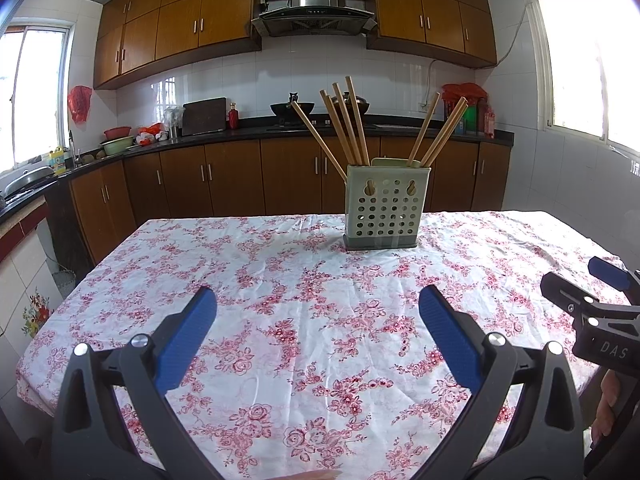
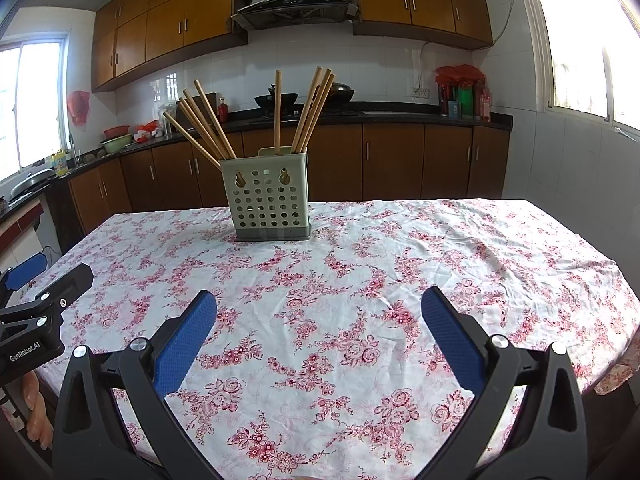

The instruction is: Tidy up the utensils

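Presently both tools are idle: the left gripper (image 1: 318,312) has its blue pads (image 1: 448,336) spread wide with nothing between them, hovering over the near part of the table, and the right gripper (image 2: 319,314) shows the same wide, empty spread just beside it. Item, tablecloth (image 2: 440,248): white with red roses, wrinkled, bare of any loose utensil as far as either view shows. Item, utensil holder (image 1: 382,210): pale green, perforated, upright on a grey base toward the far side of the table, well apart from both grippers. Item, chopsticks (image 1: 344,124): wooden, all standing in the holder, one fan leaning left, a smaller group leaning right. Judgement: the sorting looks finished or close to it, since nothing remains lying on the cloth; whether the two groups sit in separate compartments cannot be told. Surroundings: kitchen counter (image 2: 400,114) with woks and bottles, range hood (image 1: 314,12), brown cabinets, bright windows. Nothing stands between the grippers and the holder.
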